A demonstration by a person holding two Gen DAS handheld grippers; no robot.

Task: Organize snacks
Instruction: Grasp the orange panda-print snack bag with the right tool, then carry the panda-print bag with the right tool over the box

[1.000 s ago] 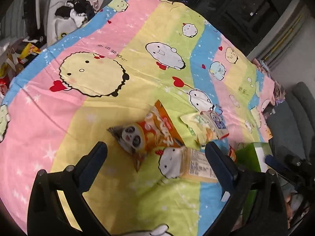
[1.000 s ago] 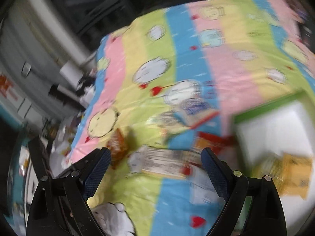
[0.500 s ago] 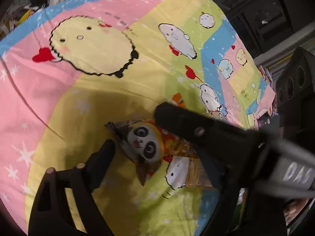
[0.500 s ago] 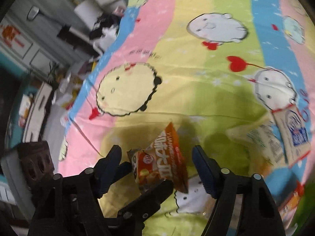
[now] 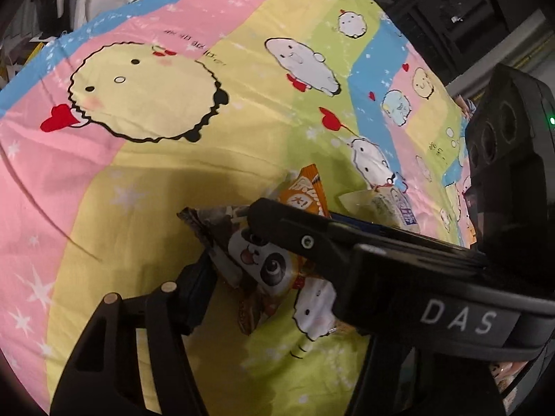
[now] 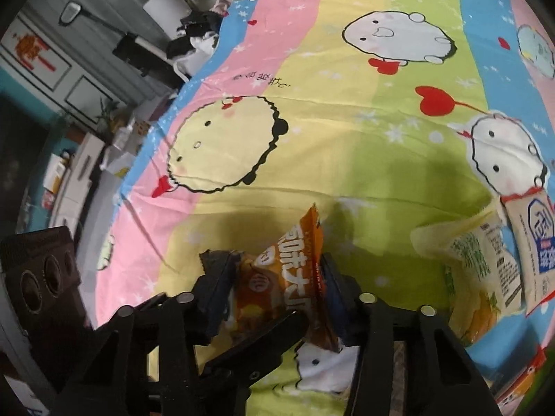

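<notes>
An orange panda snack bag (image 5: 263, 253) lies on the cartoon bedsheet (image 5: 145, 180). In the right wrist view, my right gripper (image 6: 274, 294) has its two fingers closed against both sides of that bag (image 6: 288, 277). In the left wrist view, one left finger (image 5: 194, 287) touches the bag's dark left edge. The right gripper's body (image 5: 399, 270) crosses this view and hides the other left finger. A pale green snack bag (image 6: 478, 267) and a white and blue packet (image 6: 534, 242) lie to the right.
An orange packet (image 6: 523, 381) sits at the sheet's lower right corner. Clutter, boxes and a cabinet (image 6: 79, 79) stand beyond the sheet's left edge. Dark furniture (image 5: 468, 7) is behind the far side.
My right gripper has come down over the orange panda bag and closed on it. My left gripper has moved in close to the bag's left edge.
</notes>
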